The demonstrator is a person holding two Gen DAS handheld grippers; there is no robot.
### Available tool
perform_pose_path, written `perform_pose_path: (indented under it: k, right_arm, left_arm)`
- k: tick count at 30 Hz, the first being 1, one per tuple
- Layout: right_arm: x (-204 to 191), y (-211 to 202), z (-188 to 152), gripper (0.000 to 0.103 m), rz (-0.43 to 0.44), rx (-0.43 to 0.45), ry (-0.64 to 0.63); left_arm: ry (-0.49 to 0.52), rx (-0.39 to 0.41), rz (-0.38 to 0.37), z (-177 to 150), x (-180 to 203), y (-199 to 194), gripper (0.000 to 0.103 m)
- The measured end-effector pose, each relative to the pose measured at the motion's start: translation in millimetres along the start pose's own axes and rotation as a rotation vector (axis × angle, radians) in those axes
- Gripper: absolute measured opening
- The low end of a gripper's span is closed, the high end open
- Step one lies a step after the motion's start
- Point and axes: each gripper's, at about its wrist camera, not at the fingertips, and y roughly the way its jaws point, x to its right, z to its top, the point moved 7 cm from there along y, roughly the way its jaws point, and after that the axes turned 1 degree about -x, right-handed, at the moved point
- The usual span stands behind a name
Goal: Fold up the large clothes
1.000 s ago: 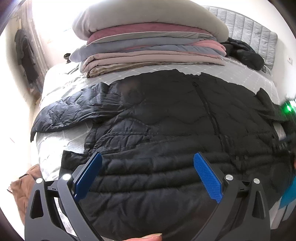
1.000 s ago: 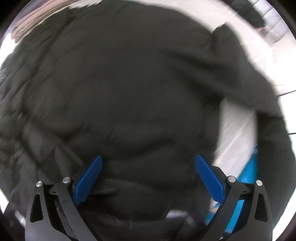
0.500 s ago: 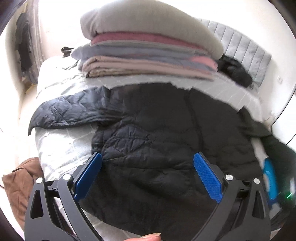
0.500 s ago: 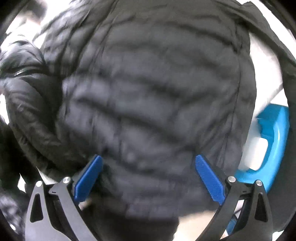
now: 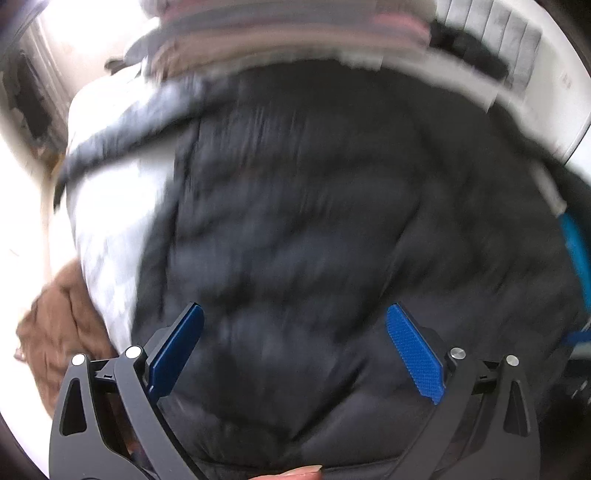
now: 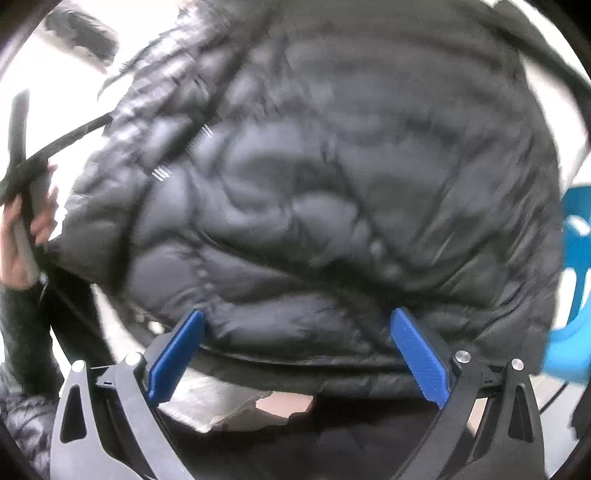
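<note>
A black quilted puffer jacket [image 5: 314,206] lies spread on a bed with a grey-white cover [image 5: 110,221]; the left wrist view is motion-blurred. My left gripper [image 5: 295,347] is open and empty, low over the jacket's near part. In the right wrist view the jacket [image 6: 332,177] fills the frame, its hem edge running between the fingers. My right gripper [image 6: 297,345] is open, its blue pads [image 6: 177,354] wide apart at that hem. The left hand with its gripper handle [image 6: 26,206] shows at the left edge.
A stack of folded blankets [image 5: 295,33] sits at the far end of the bed, with dark clothes [image 5: 469,44] beside it. A brown garment [image 5: 55,332] lies off the bed's left side. A blue plastic object [image 6: 576,280] stands at the right.
The left gripper has moved down and closer to the jacket, view now blurred. The right gripper has shifted along the jacket to its hem edge. Both stayed open.
</note>
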Motion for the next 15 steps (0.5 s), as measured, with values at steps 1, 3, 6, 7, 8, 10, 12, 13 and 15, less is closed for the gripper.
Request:
perform_pose_path:
  k: [1,3,6,7,8,10,12,13,15]
  right_arm:
    - [1,4,-3,0.098,-0.012,0.002,-0.006]
    - [0,-6,-3,0.097,0.007,0.004,0.0]
    - [6,-44,9,0.097,0.077,0.114,0.027]
    - [12,-58,14,0.097,0.096,0.158,0.048]
    - [22,-71,20,0.097,0.113,0.201,0.078]
    - [46,-90,33,0.097,0.122,0.267,0.148]
    - [67,-95,42,0.097,0.143,0.307,0.196]
    - [78,-101,51,0.097,0.148,0.33,0.226]
    - [99,-103,63,0.097,0.162,0.37,0.301]
  left_arm:
    - [0.013,0.01,0.002,-12,-3,8,0.096]
    - [0.037,0.098,-0.019,-22,-10,6,0.096]
    - [0.02,0.048,-0.04,-18,-17,-4,0.096]
    - [0.026,0.056,-0.028,-14,-19,-11,0.096]
    - [0.037,0.088,-0.008,-7,-22,-21,0.096]
    - [0.044,0.136,0.01,4,-26,-36,0.096]
    - [0.014,0.172,-0.014,19,-31,-49,0.096]
    - [-0.006,0.185,-0.028,27,-33,-52,0.096]
    - [-0.048,0.213,-0.046,47,-38,-53,0.096]
